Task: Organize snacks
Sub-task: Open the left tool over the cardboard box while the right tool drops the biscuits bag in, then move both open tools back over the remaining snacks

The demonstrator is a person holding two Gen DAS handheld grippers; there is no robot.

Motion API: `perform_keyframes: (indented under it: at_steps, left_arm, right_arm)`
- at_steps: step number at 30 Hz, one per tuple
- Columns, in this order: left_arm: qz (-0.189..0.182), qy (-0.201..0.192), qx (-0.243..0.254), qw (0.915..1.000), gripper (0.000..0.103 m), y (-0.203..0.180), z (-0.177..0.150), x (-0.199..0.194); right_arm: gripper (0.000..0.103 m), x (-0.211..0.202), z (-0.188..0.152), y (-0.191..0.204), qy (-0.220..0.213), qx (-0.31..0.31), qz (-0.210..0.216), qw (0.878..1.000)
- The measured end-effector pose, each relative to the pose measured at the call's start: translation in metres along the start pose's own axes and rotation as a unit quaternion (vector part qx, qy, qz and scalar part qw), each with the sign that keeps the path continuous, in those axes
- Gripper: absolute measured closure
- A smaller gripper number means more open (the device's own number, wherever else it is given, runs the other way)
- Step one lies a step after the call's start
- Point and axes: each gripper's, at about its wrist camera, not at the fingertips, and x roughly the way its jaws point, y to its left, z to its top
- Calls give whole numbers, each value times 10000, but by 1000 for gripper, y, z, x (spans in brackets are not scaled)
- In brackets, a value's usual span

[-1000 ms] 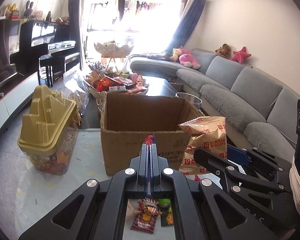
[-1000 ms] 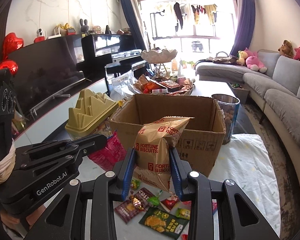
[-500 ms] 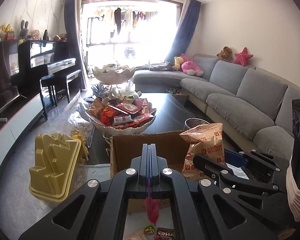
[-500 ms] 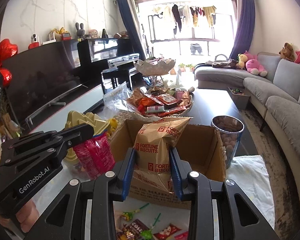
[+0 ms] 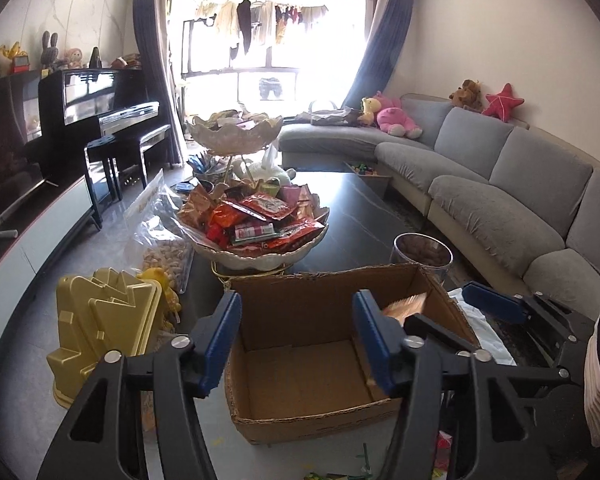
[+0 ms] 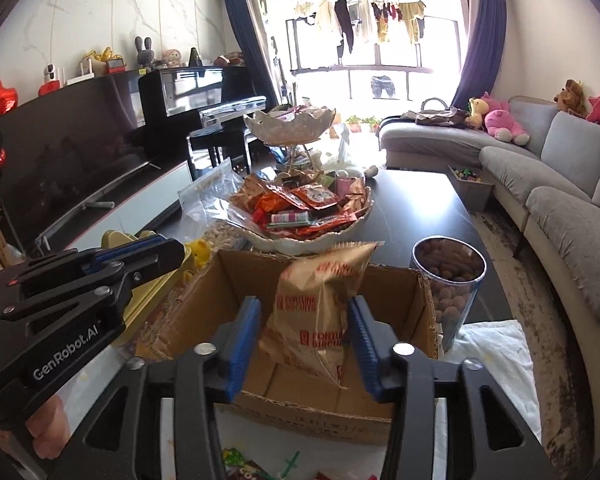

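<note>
- Left wrist view: the left tongs (image 5: 296, 338) are seen spread wide, with nothing between the blue pads (image 5: 220, 336), directly above the open cardboard box (image 5: 312, 364).
- The box floor is shown bare in this view; only a tan corner of the biscuit bag (image 5: 406, 304) is glimpsed at the box's right wall, behind the right finger.
- The right tongs (image 5: 496, 304) are seen at the right edge of the box.
- A gold moulded lid (image 5: 100, 328) is found just left of the box, and a white scalloped bowl of red and orange snack packets (image 5: 260, 224) just behind it.
- A clear cylinder of brown nuts (image 5: 422, 250) stands behind the box's right corner.
- Right wrist view: the right tongs (image 6: 304, 340) are seen parted, the biscuit bag (image 6: 320, 304) standing between the pads (image 6: 244, 340). Gaps show at both sides, so the bag appears unclamped; whether its base rests on the box floor cannot be told.
- The bag is placed inside the cardboard box (image 6: 404, 300), its crimped top above the rim.
- The left tongs (image 6: 136, 260) are seen at the box's left.
- Loose small packets (image 6: 244, 466) lie on the bench in front of the box.
</note>
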Motion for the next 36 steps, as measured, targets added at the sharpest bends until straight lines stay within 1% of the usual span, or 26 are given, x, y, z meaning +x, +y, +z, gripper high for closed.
perform_keyframes:
  at_steps: [1, 3, 5, 6, 7, 9, 13, 18, 26, 31, 33, 34, 36]
  left_arm:
    - [40, 8, -23, 10000, 45, 1, -2, -1]
    - [103, 57, -48, 9999, 44, 2, -6, -3]
    - [194, 101, 7, 9998, 40, 0, -9, -7]
    - [262, 85, 28, 9996, 37, -1, -12, -11]
    - [273, 61, 32, 9996, 36, -1, -14, -15]
    - [314, 25, 33, 9995, 30, -2, -19, -25]
    - [431, -55, 110, 9990, 28, -7, -30, -45]
    - [459, -105, 148, 9988, 21, -14, -44, -69]
    - [549, -130, 223, 9982, 14, -27, -63, -101]
    - [646, -88, 147, 9978, 10, -31, -78, -118]
    - [700, -33, 68, 9975, 9, -31, -85, -121]
    - [700, 5, 25, 9975, 9, -31, -89, -122]
    - [661, 117, -73, 9977, 9, -30, -97, -123]
  right_arm:
    - [35, 0, -1, -2, -22, 7, -100, 9999]
    - [35, 0, -3, -3, -63, -36, -264, 9996]
    - [35, -1, -5, -6, -38, -31, -307, 9995]
    - [35, -2, -7, -7, -19, -8, -308, 9995]
    - [35, -4, -9, -8, -23, 3, -288, 9996]
    - [35, -10, -13, -7, -31, -8, -276, 9996]
    - [34, -25, -23, -5, -85, -85, -271, 9996]
    - [34, -47, -35, -3, -162, -75, -233, 9996]
    - [34, -81, -53, 5, -205, -184, -200, 9994]
    - [34, -97, -67, 7, -154, -202, -178, 9995]
    - [32, -102, -73, 7, -146, -211, -193, 9995]
    - [29, -103, -76, 7, -128, -193, -208, 9995]
    - [29, -106, -82, 7, -84, -166, -228, 9996]
